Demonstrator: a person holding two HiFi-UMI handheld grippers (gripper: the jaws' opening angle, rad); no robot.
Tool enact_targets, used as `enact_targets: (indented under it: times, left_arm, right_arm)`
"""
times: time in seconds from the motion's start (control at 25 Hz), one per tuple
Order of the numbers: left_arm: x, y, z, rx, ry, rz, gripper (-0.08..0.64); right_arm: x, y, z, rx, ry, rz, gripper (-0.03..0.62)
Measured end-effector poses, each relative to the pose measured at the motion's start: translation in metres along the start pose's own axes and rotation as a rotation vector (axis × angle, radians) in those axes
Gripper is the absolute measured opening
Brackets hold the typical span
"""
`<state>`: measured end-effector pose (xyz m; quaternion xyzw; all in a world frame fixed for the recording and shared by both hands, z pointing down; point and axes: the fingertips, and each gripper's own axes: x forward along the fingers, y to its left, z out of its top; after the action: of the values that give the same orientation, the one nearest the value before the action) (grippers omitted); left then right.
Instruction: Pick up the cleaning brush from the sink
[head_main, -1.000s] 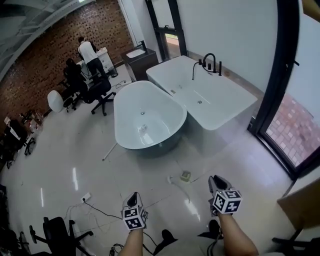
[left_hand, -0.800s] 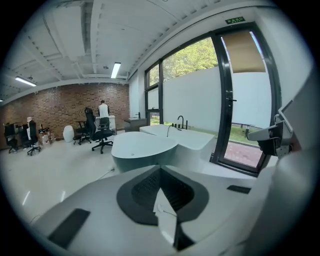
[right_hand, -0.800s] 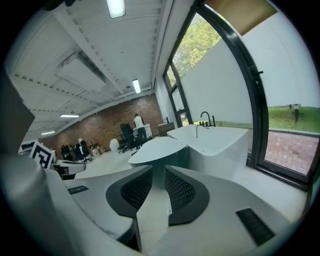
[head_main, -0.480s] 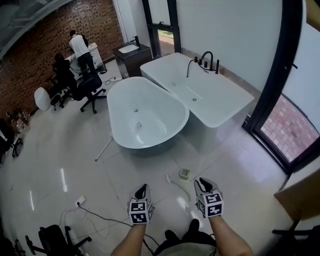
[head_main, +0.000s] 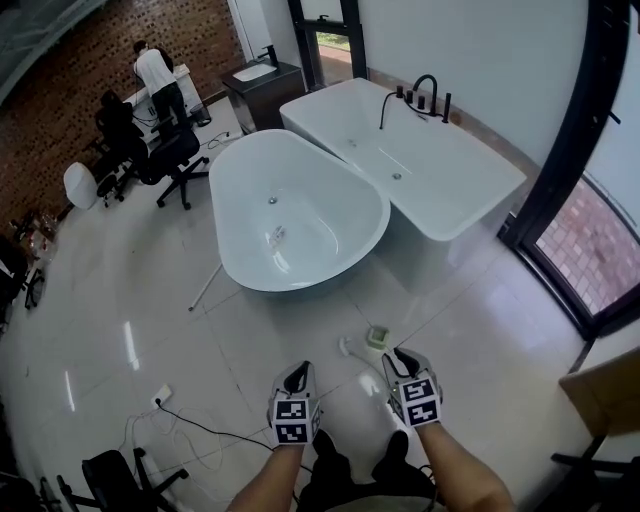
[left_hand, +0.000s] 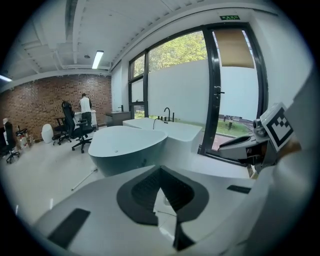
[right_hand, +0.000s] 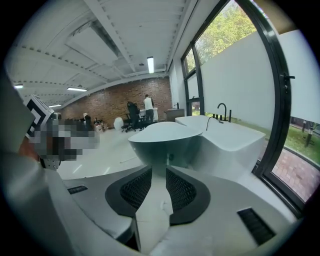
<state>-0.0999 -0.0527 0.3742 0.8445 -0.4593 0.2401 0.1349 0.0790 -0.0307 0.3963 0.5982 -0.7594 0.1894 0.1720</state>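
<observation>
Cleaning brush not showing yet; step seeming to be approach toward sink (head_main: 256, 72). Left gripper (head_main: 300, 369) jaws meeting at tips, right gripper (head_main: 400, 356) jaws standing apart, both holding nothing. Next move calling for getting close, locating brush.

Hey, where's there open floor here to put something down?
Bare floor between the oval tub, the chairs and the cable; more between the square tub and the window frame. Crowded around the chairs; a small box sits before the tubs.

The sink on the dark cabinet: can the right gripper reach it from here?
Probably not yet. The right gripper is out over the floor, and the oval bathtub stands between it and the sink by the far wall. The floor left of the bathtub looks passable.
</observation>
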Motion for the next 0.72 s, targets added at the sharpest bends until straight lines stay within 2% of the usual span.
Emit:
enact_targets:
  times: [0.08, 0.28, 0.36, 0.6, 0.72]
  left_arm:
    - [0.030, 0.016, -0.014, -0.001, 0.013, -0.027, 0.008]
    - [0.091, 0.080, -0.032, 0.016, 0.012, -0.060, 0.008]
    - [0.116, 0.103, -0.049, 0.023, 0.016, -0.065, 0.008]
    - [0.249, 0.125, -0.152, 0.067, 0.037, -0.061, 0.008]
    - [0.330, 0.142, -0.220, 0.041, 0.063, -0.041, 0.008]
  right_arm:
    - [0.036, 0.007, -0.009, -0.011, 0.016, 0.008, 0.104]
    - [0.125, 0.022, -0.027, 0.005, 0.030, -0.014, 0.104]
    - [0.161, 0.029, -0.045, -0.008, 0.047, -0.005, 0.104]
    - [0.288, 0.007, -0.147, -0.094, 0.104, 0.073, 0.121]
    - [0.368, -0.015, -0.205, -0.119, 0.123, 0.099, 0.121]
